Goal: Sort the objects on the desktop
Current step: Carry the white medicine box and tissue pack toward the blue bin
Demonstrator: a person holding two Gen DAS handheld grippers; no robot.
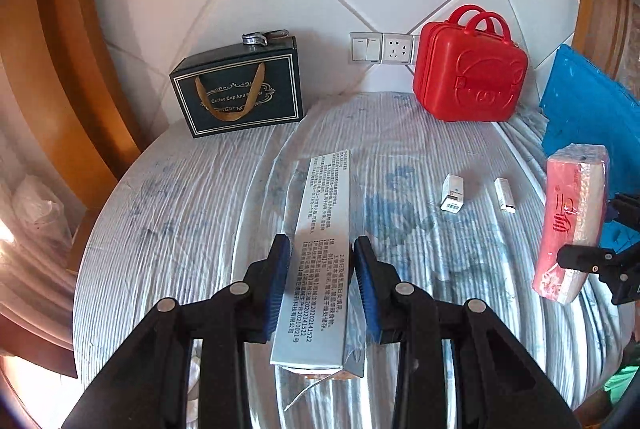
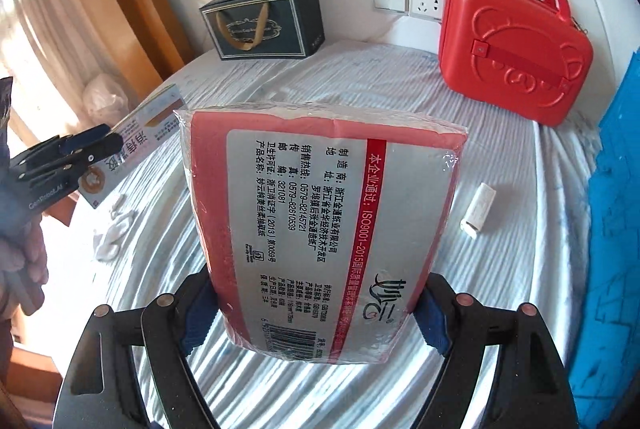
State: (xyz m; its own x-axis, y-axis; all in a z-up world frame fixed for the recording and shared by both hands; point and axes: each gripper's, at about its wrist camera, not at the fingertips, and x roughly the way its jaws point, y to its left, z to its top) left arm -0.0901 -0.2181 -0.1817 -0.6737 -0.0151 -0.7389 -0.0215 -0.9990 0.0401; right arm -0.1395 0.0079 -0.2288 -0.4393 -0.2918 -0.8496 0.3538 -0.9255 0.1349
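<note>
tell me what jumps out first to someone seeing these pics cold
The pink tissue pack fills the middle of the right wrist view, clamped in the right gripper above the striped tablecloth. In the left wrist view the left gripper holds a long silver box the same way. Behind, by the tiled wall, the bright red case stands right of a dark gift bag.

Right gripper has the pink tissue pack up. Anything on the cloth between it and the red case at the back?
Nothing visible. The right gripper holds the tissue pack above the cloth, which lies bare up to the red case. One small white box lies off to the right.
</note>
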